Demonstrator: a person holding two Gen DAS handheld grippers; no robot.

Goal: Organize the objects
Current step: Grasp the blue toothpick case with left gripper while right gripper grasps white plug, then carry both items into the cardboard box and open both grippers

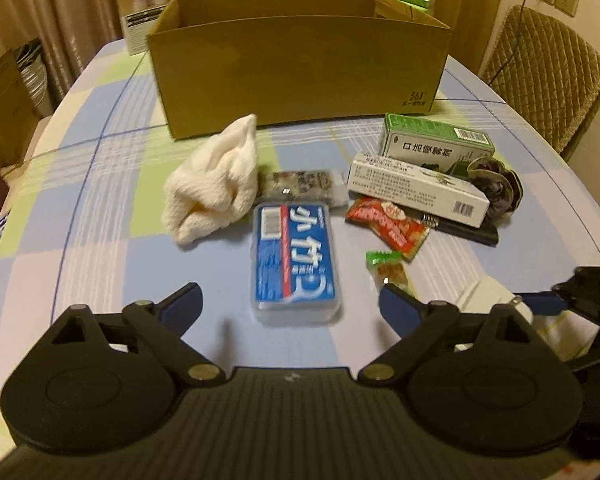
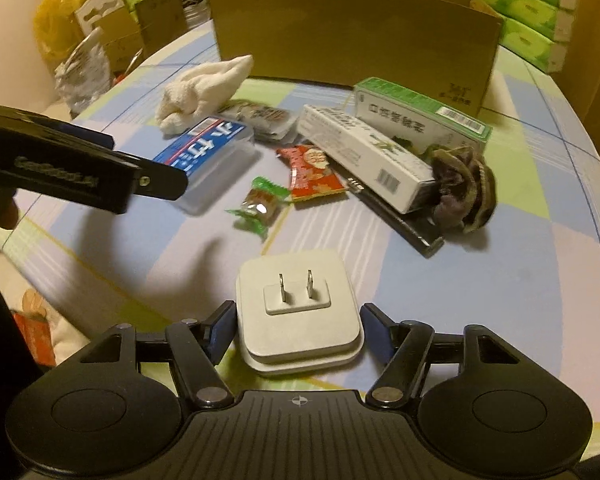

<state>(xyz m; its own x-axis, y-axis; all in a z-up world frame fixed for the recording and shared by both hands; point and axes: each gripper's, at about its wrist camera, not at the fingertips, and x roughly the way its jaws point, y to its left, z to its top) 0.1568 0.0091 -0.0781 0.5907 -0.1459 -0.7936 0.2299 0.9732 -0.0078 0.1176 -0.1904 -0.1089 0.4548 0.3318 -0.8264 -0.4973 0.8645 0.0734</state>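
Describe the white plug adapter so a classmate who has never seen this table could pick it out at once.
Start at the open cardboard box at the table's far side and come past the clutter toward the near edge. There, between the open fingers of the right gripper, lies the white plug adapter: a square block, the only item with two metal prongs pointing up.

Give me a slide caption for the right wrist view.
Open right gripper straddles a white plug adapter, prongs up, with snacks, boxes and a cardboard box beyond.

The checked counter [image 1: 100, 184] carries a far cardboard box [image 1: 300, 68], cream towel [image 1: 214, 184], blue case [image 1: 294, 264], snack packets [image 1: 388, 226], and a near white plug adapter [image 2: 298, 312].
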